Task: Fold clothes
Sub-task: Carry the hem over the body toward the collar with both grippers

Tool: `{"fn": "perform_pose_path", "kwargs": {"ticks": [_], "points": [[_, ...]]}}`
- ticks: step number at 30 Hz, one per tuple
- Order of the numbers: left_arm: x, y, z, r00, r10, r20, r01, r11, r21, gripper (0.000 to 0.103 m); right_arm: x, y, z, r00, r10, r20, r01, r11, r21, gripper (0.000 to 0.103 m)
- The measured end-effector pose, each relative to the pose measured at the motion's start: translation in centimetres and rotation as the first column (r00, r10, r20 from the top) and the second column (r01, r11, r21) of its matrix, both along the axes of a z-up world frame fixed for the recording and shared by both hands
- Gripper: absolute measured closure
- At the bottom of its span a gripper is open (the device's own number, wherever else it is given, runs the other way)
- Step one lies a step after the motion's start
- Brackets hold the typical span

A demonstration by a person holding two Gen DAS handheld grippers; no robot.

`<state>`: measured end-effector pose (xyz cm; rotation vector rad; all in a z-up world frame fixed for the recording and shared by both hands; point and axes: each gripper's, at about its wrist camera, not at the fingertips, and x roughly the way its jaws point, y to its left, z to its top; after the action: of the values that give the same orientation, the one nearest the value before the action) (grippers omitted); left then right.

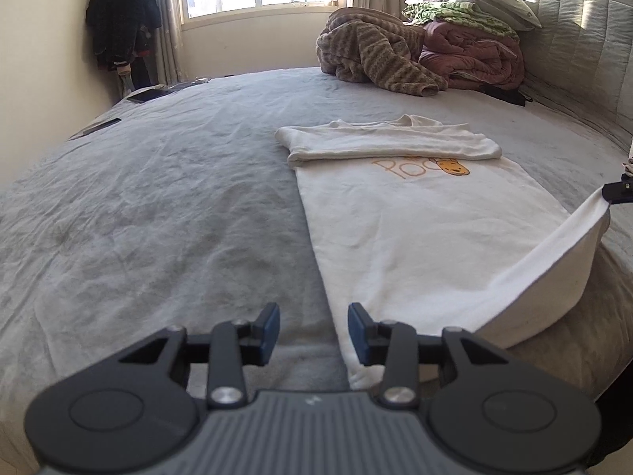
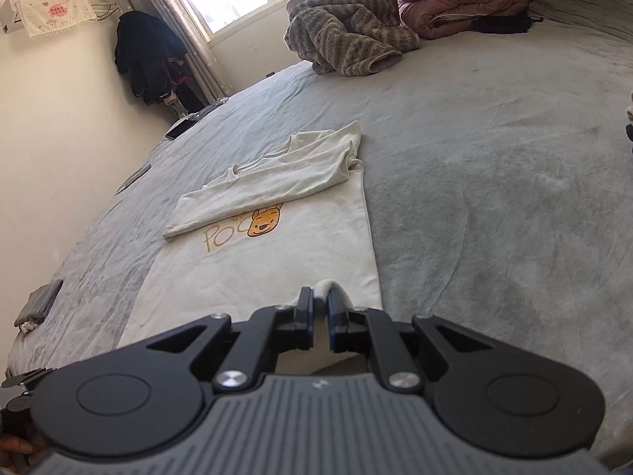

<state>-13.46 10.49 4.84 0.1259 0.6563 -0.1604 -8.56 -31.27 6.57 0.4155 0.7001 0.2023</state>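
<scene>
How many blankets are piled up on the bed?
3 that I can see: a brown striped fuzzy blanket near the window, a dusty pink puffy quilt beside it, and a green patterned blanket on top. More may be hidden underneath.

A bed (image 1: pixel 166 206) covered by a wrinkled grey sheet is seen. On it are spread a white T-shirt (image 1: pixel 415 229), a brown striped blanket (image 1: pixel 376 55), a heap of pink bedding (image 1: pixel 470 55) and a dark phone (image 1: pixel 144 95).

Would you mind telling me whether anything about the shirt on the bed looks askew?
Yes: only the right gripper pinches the white shirt's bottom hem, lifting one corner, while the left gripper stands open over the other corner, lying flat.
</scene>
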Motion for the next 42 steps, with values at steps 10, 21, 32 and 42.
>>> {"fn": "perform_pose_path", "kwargs": {"ticks": [10, 21, 32, 42], "points": [[-2.0, -0.5, 2.1, 0.961, -0.266, 0.07, 0.264, 0.964, 0.031, 0.055, 3.3, -0.6, -1.0, 0.998, 0.035, -0.052, -0.036, 0.999, -0.003, 0.093], [-2.9, -2.7, -0.6, 0.92, -0.39, -0.048, 0.39, 0.891, 0.232, 0.054, 0.8, -2.2, -1.2, 0.998, 0.024, -0.054, -0.017, 0.993, 0.118, 0.093], [-1.7, -2.1, -1.7, 0.929, -0.339, -0.147, 0.362, 0.914, 0.181, 0.062, -4.6, -2.6, -1.4, 0.999, -0.003, -0.051, 0.011, 0.986, 0.164, 0.093], [-0.6, 1.3, -0.1, 0.962, -0.253, -0.104, 0.246, 0.966, -0.076, 0.099, -6.9, -1.9, -1.5, 0.997, -0.001, -0.074, 0.013, 0.987, 0.159, 0.093]]}}
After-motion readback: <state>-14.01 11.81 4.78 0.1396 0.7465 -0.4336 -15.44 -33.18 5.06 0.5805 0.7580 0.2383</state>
